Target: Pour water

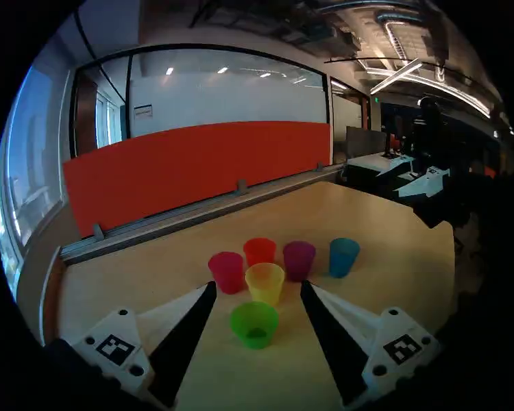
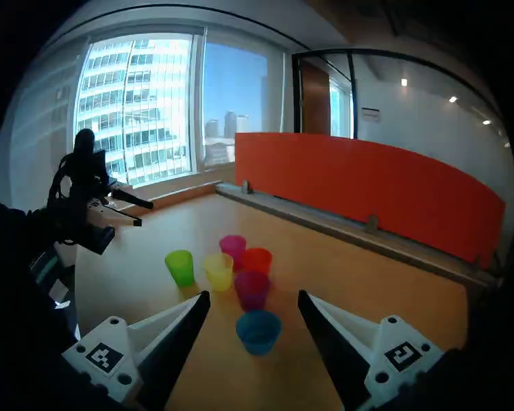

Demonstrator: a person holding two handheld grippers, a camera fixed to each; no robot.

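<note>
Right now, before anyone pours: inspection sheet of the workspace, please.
surface: pale wooden table.
job's things: six upright cups, clustered: green cup, yellow cup, pink cup, red cup, purple cup, blue cup; fill cannot be told.
clutter: nothing seen.
grippers: left gripper open, green cup nearest; right gripper open, blue cup nearest; neither touches.
cables: nothing seen on the table.
surroundings: orange divider at the table's far edge; windows onto towers.

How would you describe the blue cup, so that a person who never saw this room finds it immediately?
Look at the wooden table that runs along the long orange panel; a group of six plastic cups stands on it. The blue cup is at the outer edge of the group, beside the purple cup. It is the only blue one.
</note>
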